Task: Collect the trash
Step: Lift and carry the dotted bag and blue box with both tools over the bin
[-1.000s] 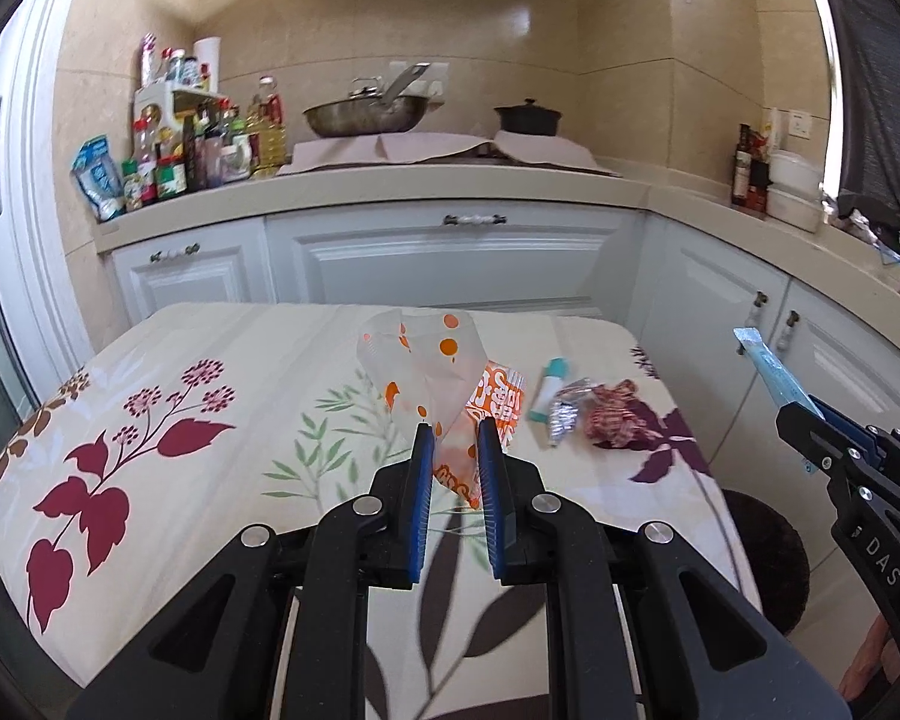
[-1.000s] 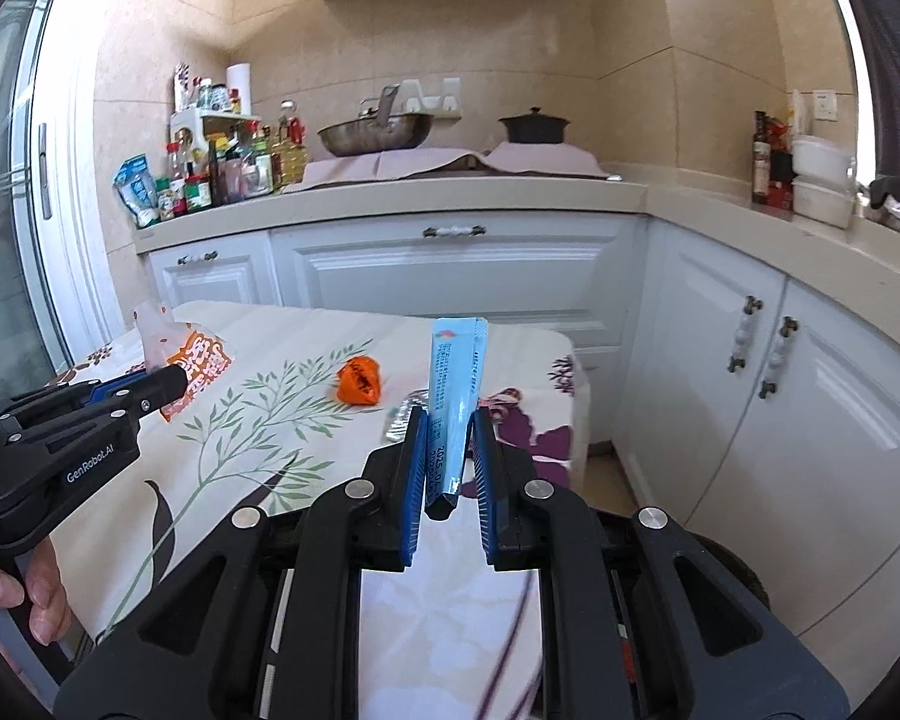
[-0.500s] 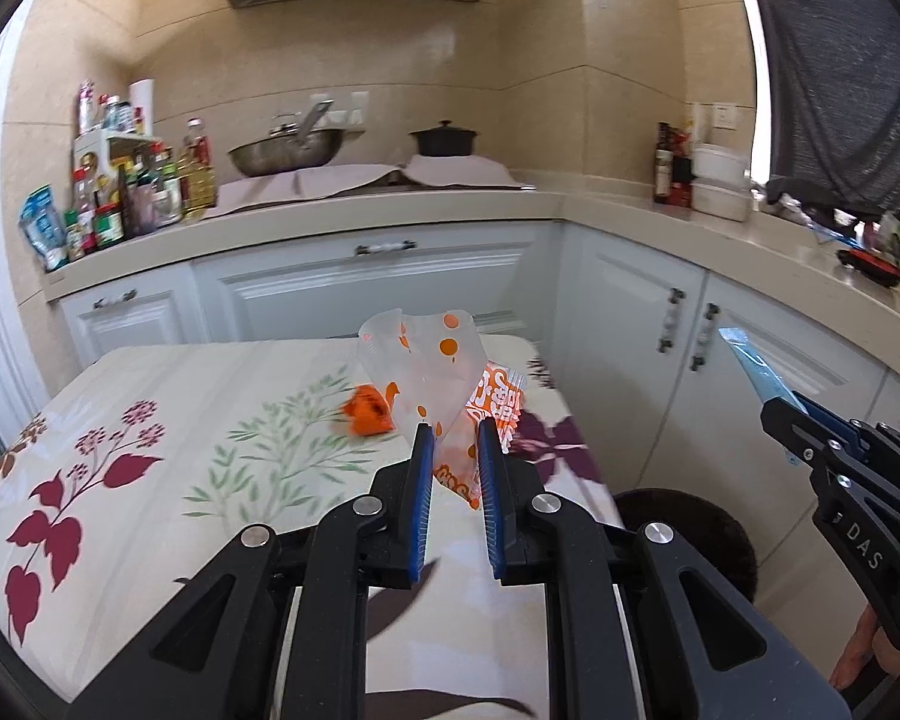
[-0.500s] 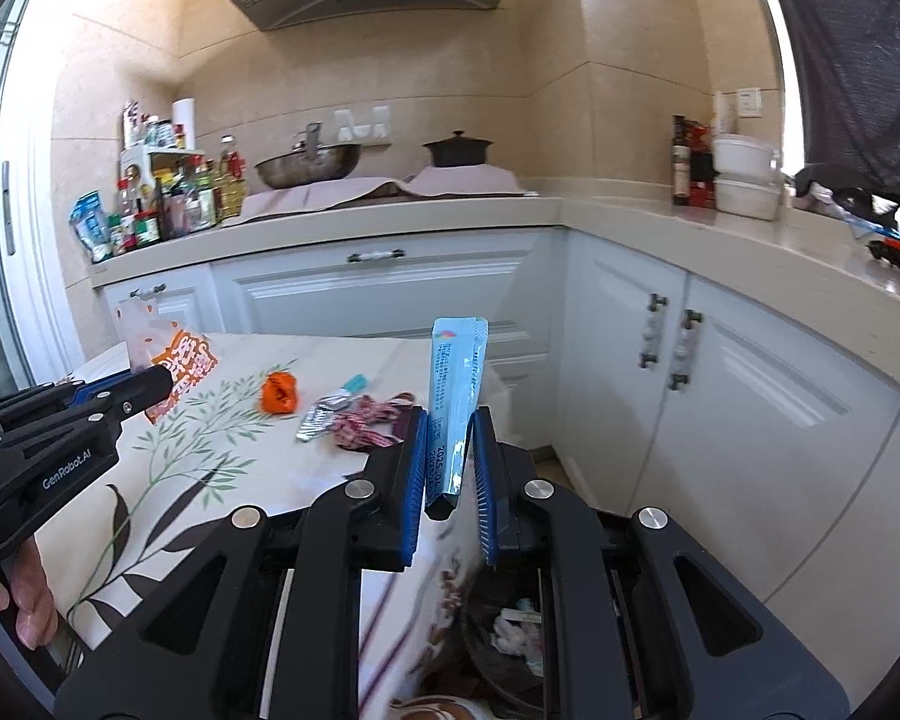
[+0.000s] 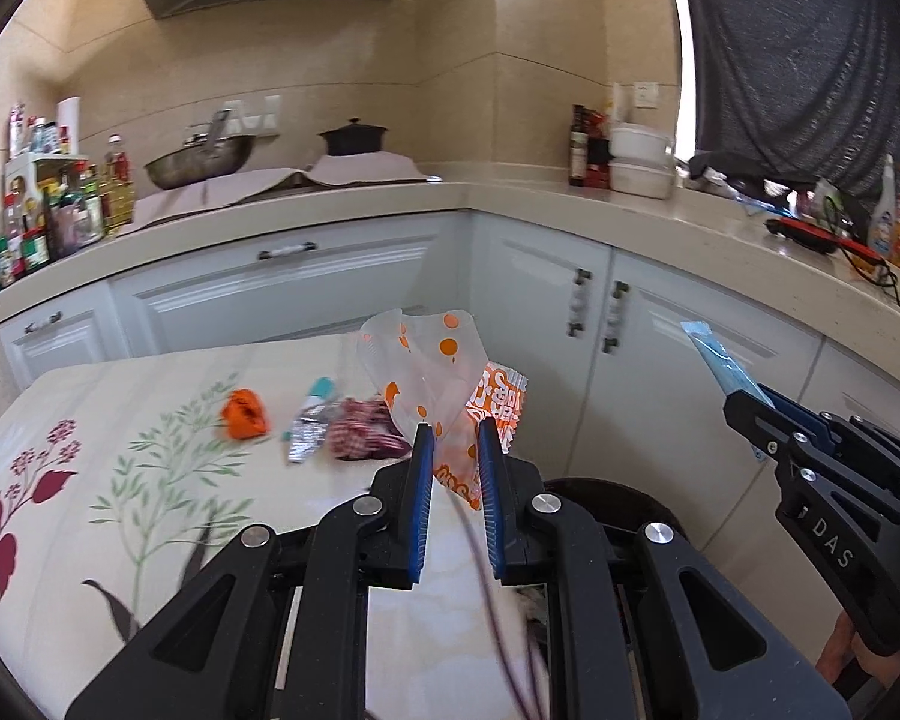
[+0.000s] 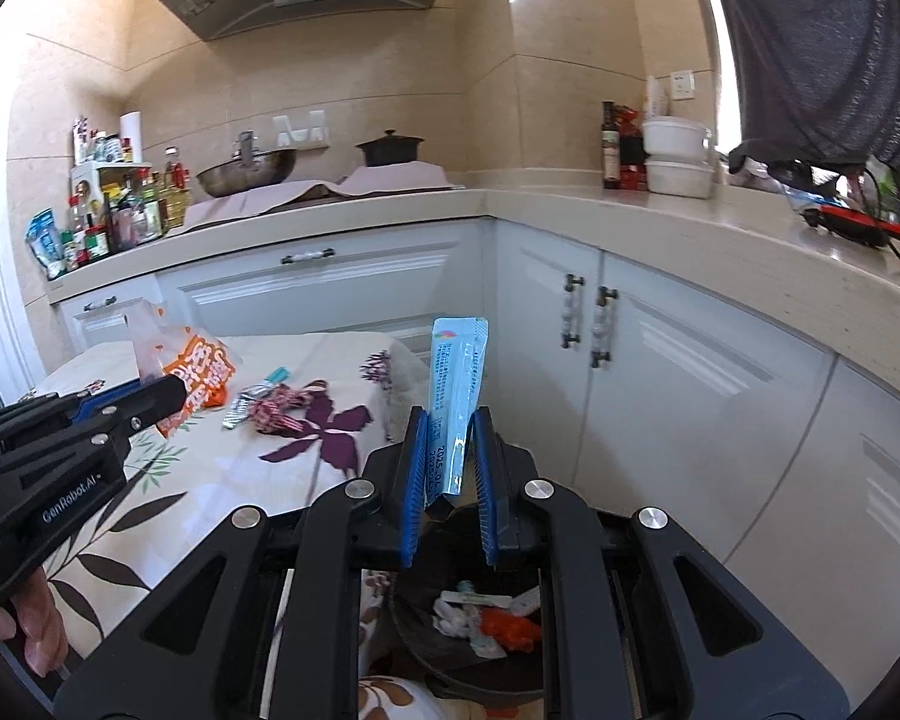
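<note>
You swung both grippers rightward off the table [image 6: 222, 468], bringing the bin [image 6: 480, 630] with its trash into view below the right gripper [image 6: 450, 468].

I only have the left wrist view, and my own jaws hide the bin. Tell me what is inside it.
Observer: The right wrist view looks into the black bin: white scraps and an orange wrapper lie inside.
Operator: Check the right gripper's hold on the blue sachet.
Observer: The right gripper is shut on the blue sachet, whose crumpled lower end hangs above the bin's opening.
Operator: Place my gripper from that side.
Observer: The left gripper, shut on the orange-dotted bag, is over the floral tablecloth, not the bin.
</note>
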The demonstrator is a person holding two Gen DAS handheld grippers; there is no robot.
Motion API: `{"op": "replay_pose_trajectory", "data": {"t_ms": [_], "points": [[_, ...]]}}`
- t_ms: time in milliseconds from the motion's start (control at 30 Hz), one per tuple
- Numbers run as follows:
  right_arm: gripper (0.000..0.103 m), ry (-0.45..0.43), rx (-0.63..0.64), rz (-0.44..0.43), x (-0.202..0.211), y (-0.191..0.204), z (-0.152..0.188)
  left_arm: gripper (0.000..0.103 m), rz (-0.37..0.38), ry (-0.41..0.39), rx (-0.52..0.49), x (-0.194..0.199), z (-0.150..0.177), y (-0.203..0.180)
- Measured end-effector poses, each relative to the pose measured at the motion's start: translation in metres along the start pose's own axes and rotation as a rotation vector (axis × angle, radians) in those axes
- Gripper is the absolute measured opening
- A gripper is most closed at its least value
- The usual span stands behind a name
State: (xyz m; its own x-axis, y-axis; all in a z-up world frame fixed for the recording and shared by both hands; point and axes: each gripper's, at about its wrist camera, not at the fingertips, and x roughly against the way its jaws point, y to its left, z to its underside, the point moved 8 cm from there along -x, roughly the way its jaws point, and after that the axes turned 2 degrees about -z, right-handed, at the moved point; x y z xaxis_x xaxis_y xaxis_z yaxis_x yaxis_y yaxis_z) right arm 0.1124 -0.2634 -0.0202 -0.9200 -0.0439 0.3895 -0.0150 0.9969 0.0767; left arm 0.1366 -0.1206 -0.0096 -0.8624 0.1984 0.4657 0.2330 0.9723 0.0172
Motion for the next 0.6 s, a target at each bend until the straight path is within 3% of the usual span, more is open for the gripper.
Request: {"op": "replay_pose_trajectory", "data": {"t_ms": [300,600], "points": [[0.015,0.013,-0.036,0.066,-0.002,-0.035,0.009,0.016,0.062,0.002,-0.034,-0.014,0.001,-0.038],[0.015,0.042,-0.060,0.097,-0.015,-0.057,0.020,0.016,0.071,0.021,-0.052,-0.037,0.007,-0.057]]}}
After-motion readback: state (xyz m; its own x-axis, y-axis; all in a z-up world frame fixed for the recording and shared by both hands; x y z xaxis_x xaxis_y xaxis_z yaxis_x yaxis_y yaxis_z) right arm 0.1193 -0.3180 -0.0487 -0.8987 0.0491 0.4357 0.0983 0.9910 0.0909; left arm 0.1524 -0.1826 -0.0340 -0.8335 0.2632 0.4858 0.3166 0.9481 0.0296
